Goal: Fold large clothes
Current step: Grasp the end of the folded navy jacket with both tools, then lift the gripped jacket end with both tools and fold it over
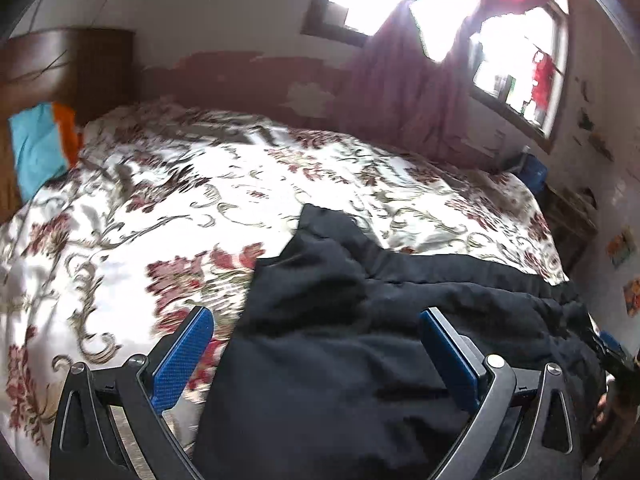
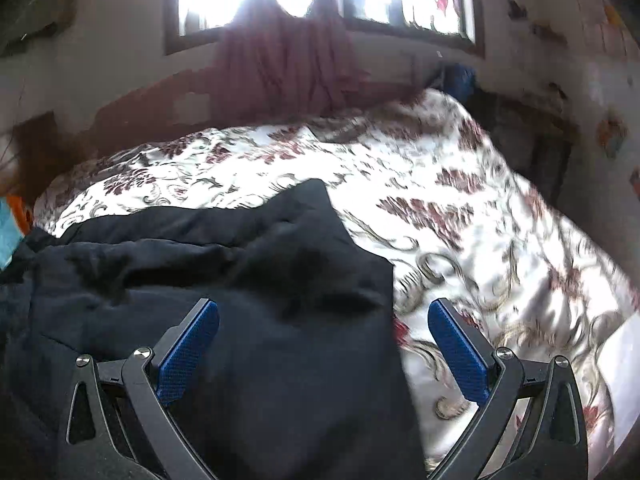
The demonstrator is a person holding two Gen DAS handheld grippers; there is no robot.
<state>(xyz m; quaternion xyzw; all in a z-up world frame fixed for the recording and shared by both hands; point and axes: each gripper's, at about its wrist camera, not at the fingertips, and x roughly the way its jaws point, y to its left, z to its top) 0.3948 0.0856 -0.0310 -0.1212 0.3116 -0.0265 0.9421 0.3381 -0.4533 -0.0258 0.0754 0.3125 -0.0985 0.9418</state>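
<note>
A large dark navy garment [image 1: 360, 320] lies rumpled on a floral bedspread [image 1: 180, 200]. In the left wrist view my left gripper [image 1: 316, 320] is open, its blue pads wide apart over the garment's left edge, holding nothing. In the right wrist view the same garment [image 2: 240, 280] fills the lower left. My right gripper [image 2: 324, 316] is open over the garment's right edge, one pad above the cloth, the other above the bedspread [image 2: 500, 240]. A folded corner of the garment points toward the far side of the bed.
A wooden headboard [image 1: 60, 68] and a teal and orange pillow [image 1: 40, 144] sit at the left. Windows with maroon curtains [image 1: 400, 72] are behind the bed. A blue object [image 1: 532, 168] rests at the bed's far right corner, beside a wall [image 1: 608, 160].
</note>
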